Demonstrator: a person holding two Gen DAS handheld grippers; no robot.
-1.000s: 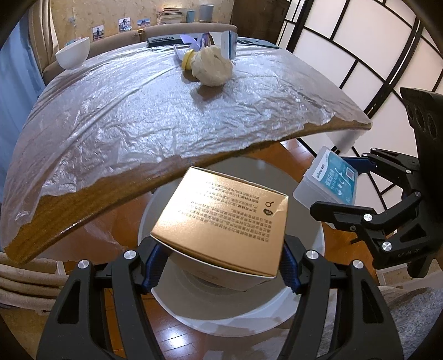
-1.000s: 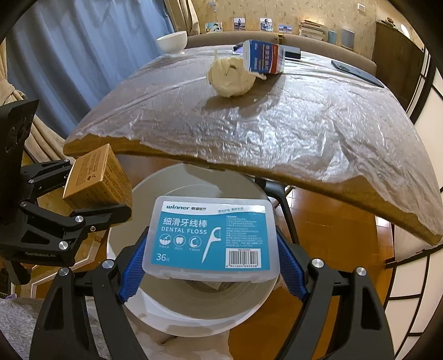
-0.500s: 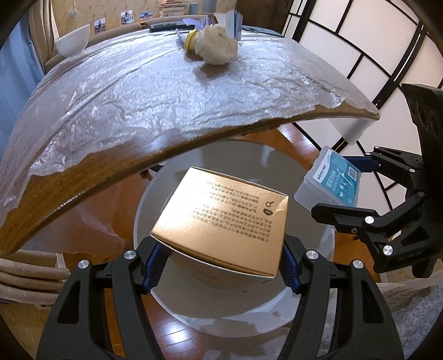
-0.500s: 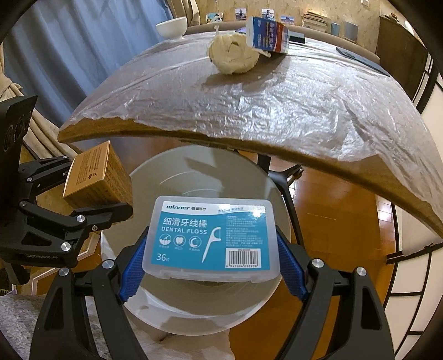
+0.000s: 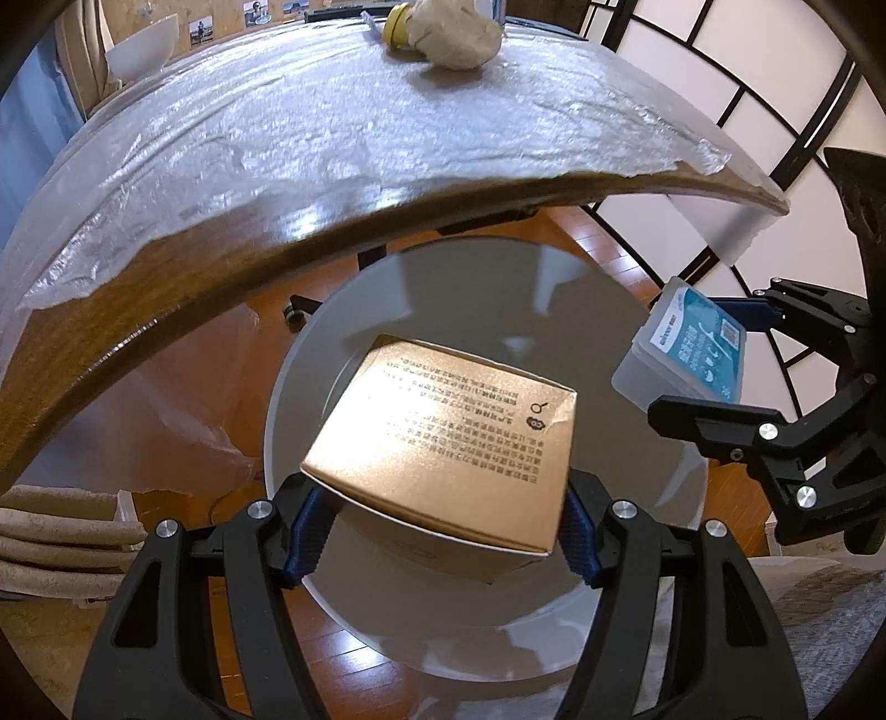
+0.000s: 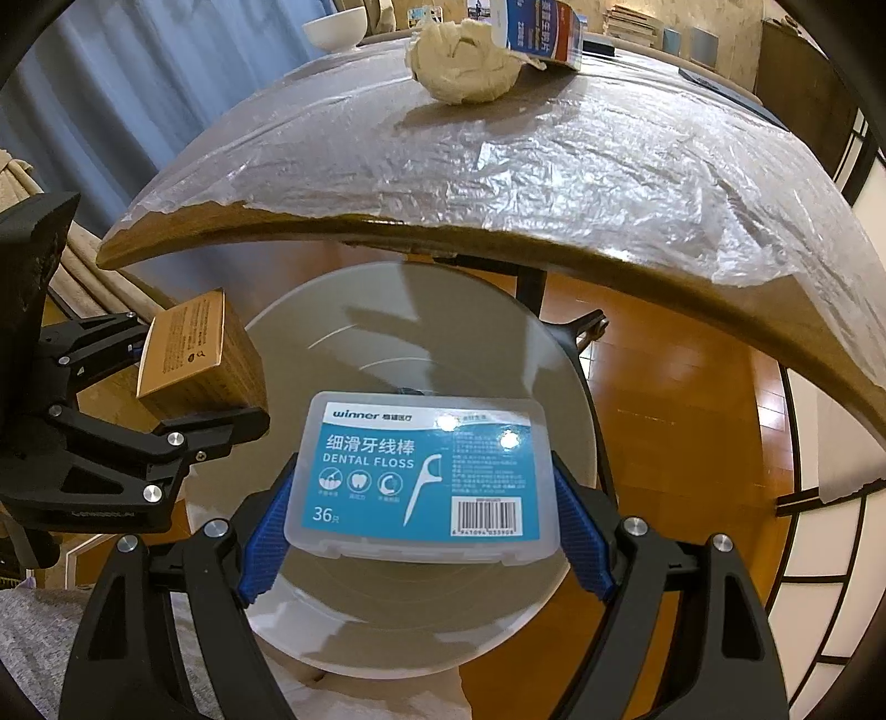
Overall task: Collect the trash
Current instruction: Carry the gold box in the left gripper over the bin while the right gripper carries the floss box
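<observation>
My left gripper [image 5: 440,531] is shut on a gold cardboard box [image 5: 443,443], gripped by its two sides. It hangs over the mouth of a round white trash bin [image 5: 310,354] standing on the floor below the table edge. My right gripper [image 6: 426,540] is shut on a clear dental floss box with a blue label [image 6: 421,471], held over the same bin [image 6: 570,387]. Each gripper shows in the other's view: the right one [image 5: 714,365] with the floss box [image 5: 686,354] at the right, the left one [image 6: 183,376] with the gold box [image 6: 194,349] at the left.
A wooden table under crinkled plastic film [image 5: 332,138] spans the view above the bin. On it lie a crumpled paper wad [image 6: 465,58], a blue-and-white carton [image 6: 542,27], a yellow item [image 5: 396,25] and a white bowl [image 5: 138,52]. A paper-screen wall [image 5: 747,83] stands at right.
Both grippers have sunk toward the bin with their boxes. The table edge has risen in both views and the bin mouth looks larger.
</observation>
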